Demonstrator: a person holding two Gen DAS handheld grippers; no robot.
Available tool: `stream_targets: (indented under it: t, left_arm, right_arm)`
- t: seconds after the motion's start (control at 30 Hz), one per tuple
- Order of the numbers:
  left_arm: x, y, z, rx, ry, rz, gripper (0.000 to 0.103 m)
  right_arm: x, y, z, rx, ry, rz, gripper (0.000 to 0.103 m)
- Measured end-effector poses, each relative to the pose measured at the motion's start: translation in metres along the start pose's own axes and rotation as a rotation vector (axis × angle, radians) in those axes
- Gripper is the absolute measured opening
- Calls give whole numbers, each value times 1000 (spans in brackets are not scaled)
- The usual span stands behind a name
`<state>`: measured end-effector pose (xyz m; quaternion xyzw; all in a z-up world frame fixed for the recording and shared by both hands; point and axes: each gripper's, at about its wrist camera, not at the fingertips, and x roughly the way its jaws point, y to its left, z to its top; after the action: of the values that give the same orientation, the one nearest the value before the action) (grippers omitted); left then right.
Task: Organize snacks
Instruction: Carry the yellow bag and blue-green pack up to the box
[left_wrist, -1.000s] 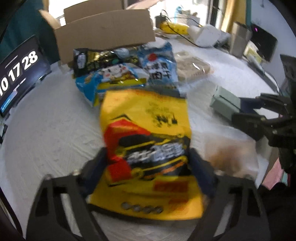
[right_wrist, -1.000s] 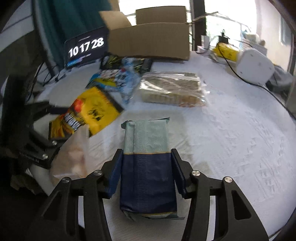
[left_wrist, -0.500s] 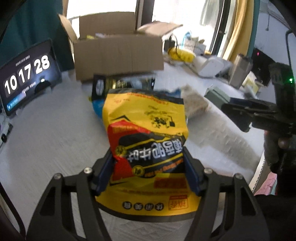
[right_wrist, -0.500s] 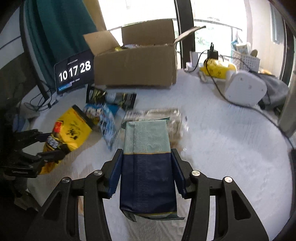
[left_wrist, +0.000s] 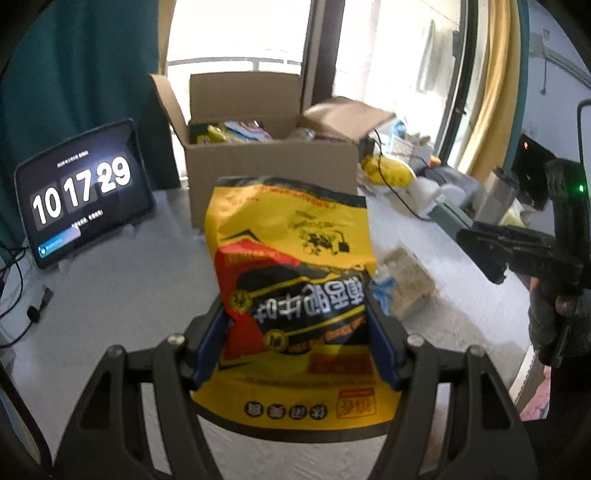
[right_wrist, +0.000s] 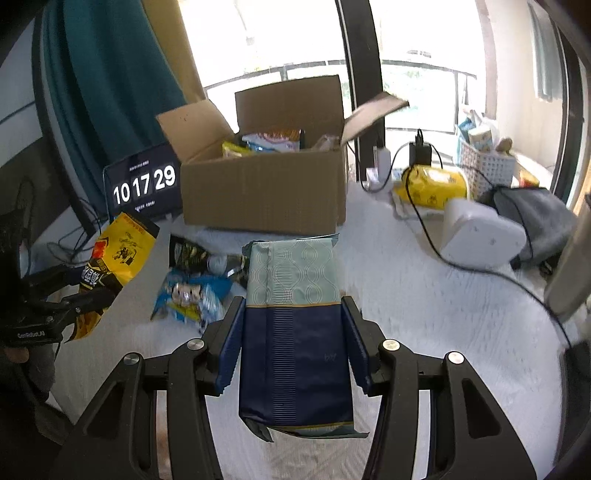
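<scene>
Left wrist view: the left gripper (left_wrist: 297, 341) has its jaws clamped on a yellow snack bag (left_wrist: 295, 288), blue pads pressing both sides, the bag lifted clear of the white table (left_wrist: 122, 280). Ahead of the jaws stands an open cardboard box (left_wrist: 271, 166) with packets inside; left of them a clock screen (left_wrist: 83, 192). To the right, the right gripper (left_wrist: 491, 251) shows, blurred.

Right wrist view: the right gripper (right_wrist: 293, 347) is clamped on a blue-and-green packet (right_wrist: 293, 332), held off the table. Beyond the jaws sits the box; a black bag (right_wrist: 192, 254) and a light blue bag (right_wrist: 192, 297), probably snacks, lie left of them.
</scene>
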<state>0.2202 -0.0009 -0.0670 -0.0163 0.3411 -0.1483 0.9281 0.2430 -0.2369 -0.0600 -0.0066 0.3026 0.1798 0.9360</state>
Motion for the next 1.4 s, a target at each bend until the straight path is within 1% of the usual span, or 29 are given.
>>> stream_targets:
  t: [0.27, 0.6, 1.03, 1.17, 1.4]
  left_arm:
    - [-2, 10, 31, -16, -63, 11, 69]
    - [0, 26, 62, -39, -126, 57, 69]
    - [9, 51, 118, -73, -222, 105, 69]
    - [15, 53, 134, -72, -234, 101, 69]
    - [30, 60, 172, -100, -278, 85, 69]
  right_arm:
    - [5, 4, 30, -35, -26, 3, 53]
    - [13, 4, 64, -64, -71, 15, 53]
    - [29, 13, 112, -115, -141, 48, 53]
    - [33, 14, 126, -118, -166, 52, 53]
    - [44, 9, 158, -90, -221, 56, 53]
